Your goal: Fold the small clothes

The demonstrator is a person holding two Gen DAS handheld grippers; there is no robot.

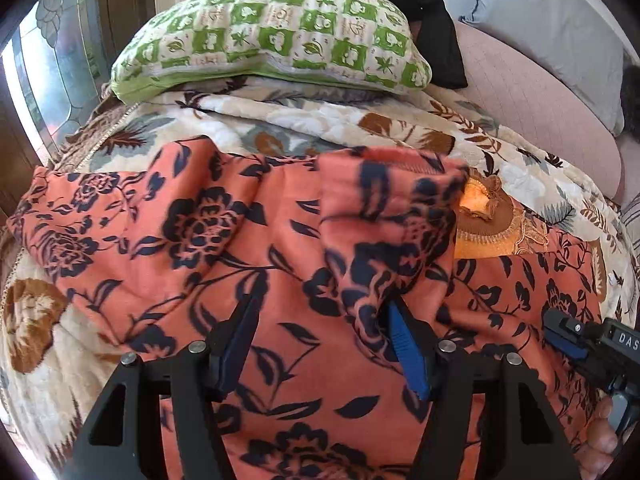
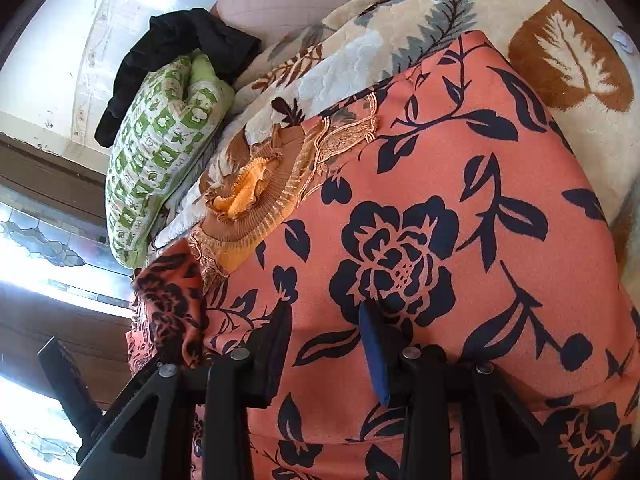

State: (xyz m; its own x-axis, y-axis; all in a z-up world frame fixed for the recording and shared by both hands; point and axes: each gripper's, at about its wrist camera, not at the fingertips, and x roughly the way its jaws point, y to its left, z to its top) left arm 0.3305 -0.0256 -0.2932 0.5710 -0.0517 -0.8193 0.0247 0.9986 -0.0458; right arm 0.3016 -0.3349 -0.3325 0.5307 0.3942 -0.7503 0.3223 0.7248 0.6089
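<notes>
A salmon-orange garment with dark navy flowers (image 1: 280, 264) (image 2: 420, 208) lies spread over a floral blanket on a bed. Its orange embroidered neckline (image 1: 488, 216) (image 2: 256, 192) points toward the pillows. My left gripper (image 1: 320, 316) is open, both tips down on the cloth. A blurred fold of the garment (image 1: 384, 216) stands raised just above its right finger (image 1: 404, 344). My right gripper (image 2: 326, 320) (image 1: 560, 332) has its jaws narrower, tips sunk into the fabric near a large printed flower. Smooth cloth lies between them, with no pinched fold showing.
A green-and-white checked pillow (image 1: 272, 36) (image 2: 160, 140) lies beyond the garment with a black garment (image 1: 432, 20) (image 2: 180, 52) on it. Grey pillows (image 1: 552, 32) and a pink sheet (image 1: 520, 100) are at the right. A window (image 1: 48, 72) is at the left. A hand (image 1: 600, 440) holds the right gripper.
</notes>
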